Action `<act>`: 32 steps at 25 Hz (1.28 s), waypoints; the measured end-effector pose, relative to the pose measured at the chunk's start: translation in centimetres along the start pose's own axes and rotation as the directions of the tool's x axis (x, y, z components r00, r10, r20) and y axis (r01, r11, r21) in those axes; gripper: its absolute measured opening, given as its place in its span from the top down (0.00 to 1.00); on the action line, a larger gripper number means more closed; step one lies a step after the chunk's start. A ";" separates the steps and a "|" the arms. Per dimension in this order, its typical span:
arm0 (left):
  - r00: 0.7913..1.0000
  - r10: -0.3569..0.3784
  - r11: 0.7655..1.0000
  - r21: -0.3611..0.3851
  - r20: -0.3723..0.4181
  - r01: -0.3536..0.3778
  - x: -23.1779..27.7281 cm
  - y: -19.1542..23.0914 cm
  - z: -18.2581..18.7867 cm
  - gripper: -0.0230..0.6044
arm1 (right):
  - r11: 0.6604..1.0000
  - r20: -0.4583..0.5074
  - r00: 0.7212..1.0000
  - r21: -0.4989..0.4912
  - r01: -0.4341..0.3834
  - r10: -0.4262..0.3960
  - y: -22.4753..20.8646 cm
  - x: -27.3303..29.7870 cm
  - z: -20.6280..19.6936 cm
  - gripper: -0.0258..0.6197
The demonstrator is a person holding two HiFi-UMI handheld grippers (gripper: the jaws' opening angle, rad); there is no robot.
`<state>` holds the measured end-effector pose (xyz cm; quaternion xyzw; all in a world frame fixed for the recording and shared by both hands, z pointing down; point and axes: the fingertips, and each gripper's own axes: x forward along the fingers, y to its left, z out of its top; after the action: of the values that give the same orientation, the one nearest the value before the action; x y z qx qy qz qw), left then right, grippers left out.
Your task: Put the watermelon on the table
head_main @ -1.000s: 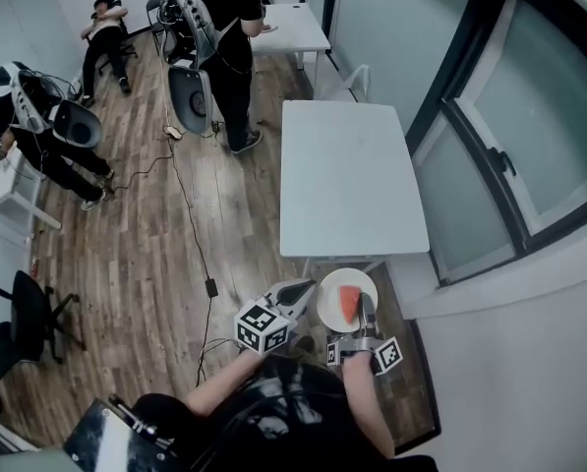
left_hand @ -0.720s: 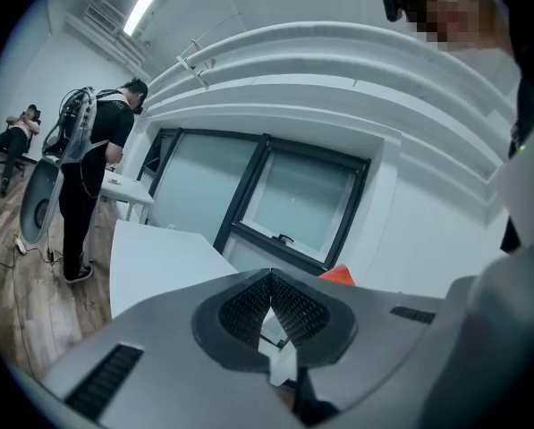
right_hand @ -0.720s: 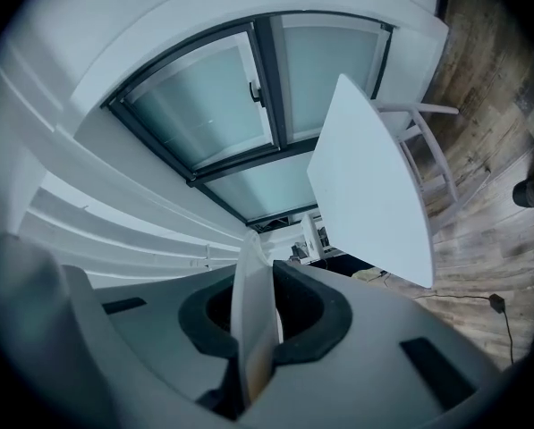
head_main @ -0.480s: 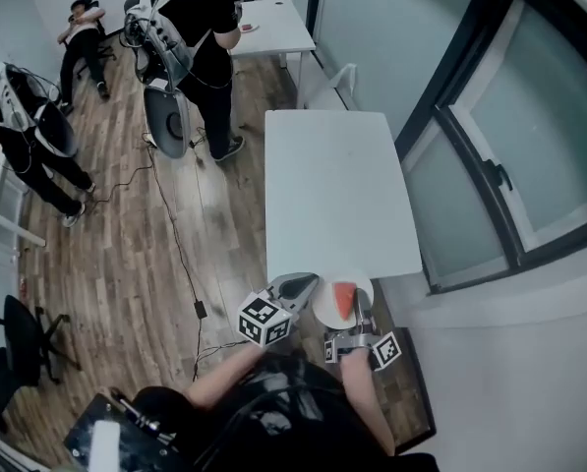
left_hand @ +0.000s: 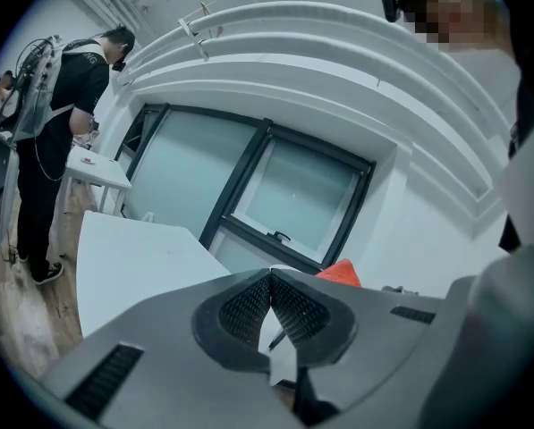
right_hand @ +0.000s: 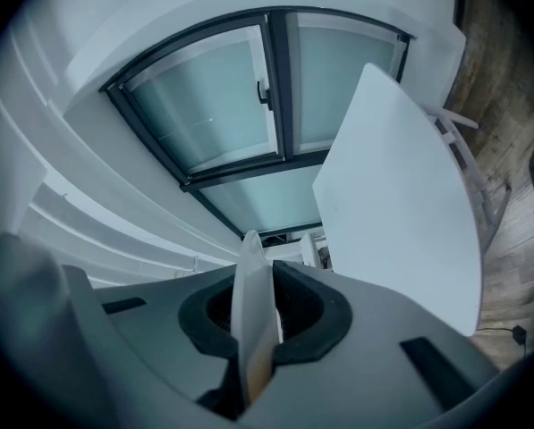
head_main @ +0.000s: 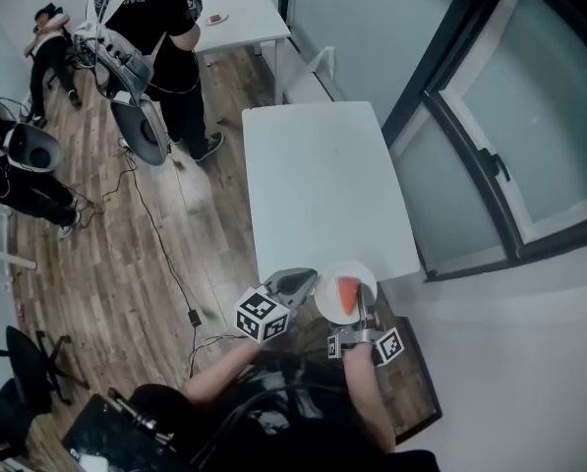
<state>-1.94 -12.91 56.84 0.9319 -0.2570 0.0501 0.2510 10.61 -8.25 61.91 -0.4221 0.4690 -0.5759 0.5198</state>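
A red watermelon slice [head_main: 347,295] lies on a small white plate [head_main: 328,301], which hangs at the near right corner of the long white table [head_main: 318,185]. My right gripper [head_main: 363,315] is shut on the plate's near rim. In the right gripper view the plate [right_hand: 249,320] stands edge-on between the pads, with the table [right_hand: 401,204] beyond. My left gripper [head_main: 311,283] is shut, its tips against the plate's left rim. In the left gripper view its pads [left_hand: 271,280] meet with nothing between them. The watermelon [left_hand: 341,273] peeks over the right jaw there, and the table [left_hand: 123,257] lies to the left.
A dark-framed window [head_main: 490,136] runs along the right wall. A person in black [head_main: 141,28] stands by a second white table [head_main: 229,13] at the far end. A cable [head_main: 160,244] trails over the wooden floor on the left. An office chair [head_main: 18,362] stands at the lower left.
Both grippers and the plate with the watermelon have travelled toward the table. The plate now overlaps the table's near corner, where before it hung short of the edge.
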 end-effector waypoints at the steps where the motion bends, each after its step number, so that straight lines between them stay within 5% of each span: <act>1: 1.000 0.005 1.000 -0.006 -0.004 -0.005 0.5 0.4 0.0 0.96 | 1.000 0.002 1.000 0.001 0.010 -0.010 -0.3 0.5 0.5 0.91; 8: 0.999 0.000 0.999 -0.049 0.045 0.002 6.5 3.4 0.6 0.96 | 0.999 -0.011 0.999 0.006 0.036 -0.036 -1.1 5.9 5.5 0.91; 17: 0.998 0.064 0.996 -0.066 0.006 -0.063 16.7 6.4 0.7 0.96 | 0.995 -0.018 0.995 -0.018 0.098 -0.098 -2.6 11.7 15.4 0.91; 23: 0.999 -0.030 0.999 -0.013 0.012 0.030 20.9 6.8 0.9 0.96 | 0.988 0.038 0.989 -0.045 0.147 -0.145 -4.6 14.2 19.6 0.91; 32: 0.984 -0.063 0.998 0.009 -0.166 0.065 28.6 10.6 -3.0 0.96 | 0.981 0.159 0.977 -0.112 0.159 -0.140 -8.9 17.8 26.7 0.91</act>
<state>17.45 -32.29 70.49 0.9340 -0.2048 0.1213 0.2663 32.95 -28.52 76.00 -0.5302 0.4302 -0.5494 0.4816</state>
